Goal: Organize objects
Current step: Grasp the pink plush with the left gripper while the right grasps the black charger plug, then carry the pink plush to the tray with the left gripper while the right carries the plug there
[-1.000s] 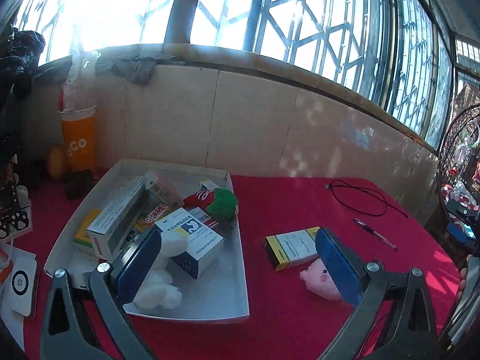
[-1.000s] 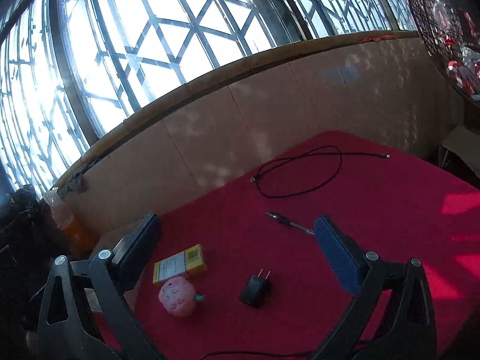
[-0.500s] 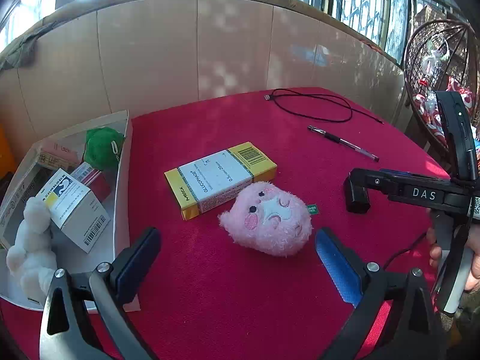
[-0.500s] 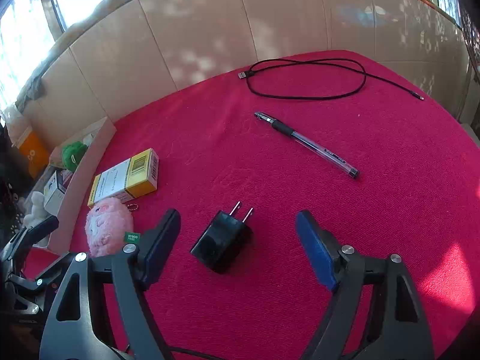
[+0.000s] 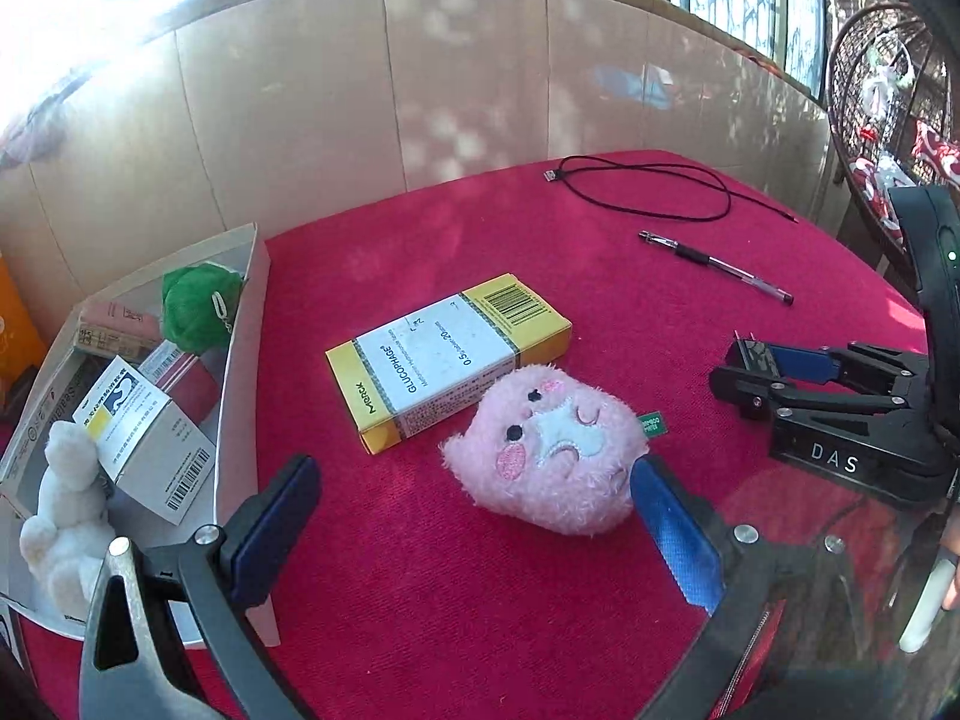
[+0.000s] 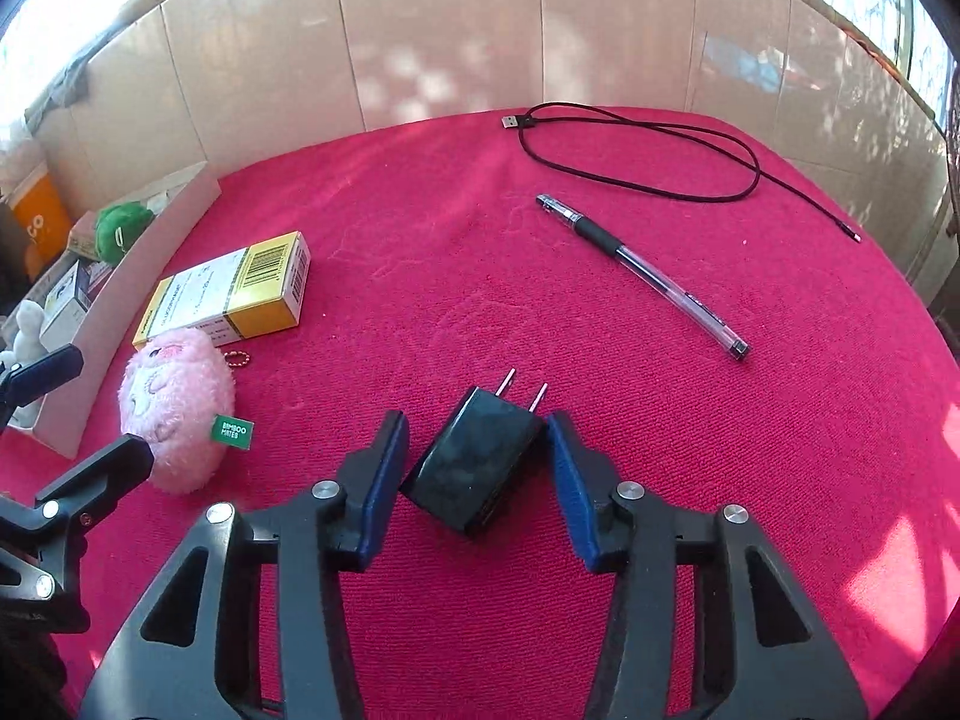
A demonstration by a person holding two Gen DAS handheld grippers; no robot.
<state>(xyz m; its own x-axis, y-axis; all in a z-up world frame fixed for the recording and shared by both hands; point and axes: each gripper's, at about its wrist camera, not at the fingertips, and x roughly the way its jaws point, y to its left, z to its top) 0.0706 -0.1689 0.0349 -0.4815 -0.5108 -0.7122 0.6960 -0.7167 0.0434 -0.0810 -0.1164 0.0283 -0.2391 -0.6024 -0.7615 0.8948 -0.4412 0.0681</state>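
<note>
**Both grippers brought down onto their targets**

Within 1 second, the left gripper (image 5: 474, 534) has been swung from the white tray (image 5: 240, 372) to the pink plush (image 5: 549, 450), which is straddled by spread jaws, not yet grasped. The right gripper (image 6: 477, 468) has been narrowed around the black charger (image 6: 477, 459); one pad touches, full contact cannot be told. 2 pickups are judged imminent. "GLUCOPHAGE" and "MERCK" are read on the yellow box (image 5: 447, 360), "BAMBOO MATES" on the plush tag (image 6: 231, 433).
</note>
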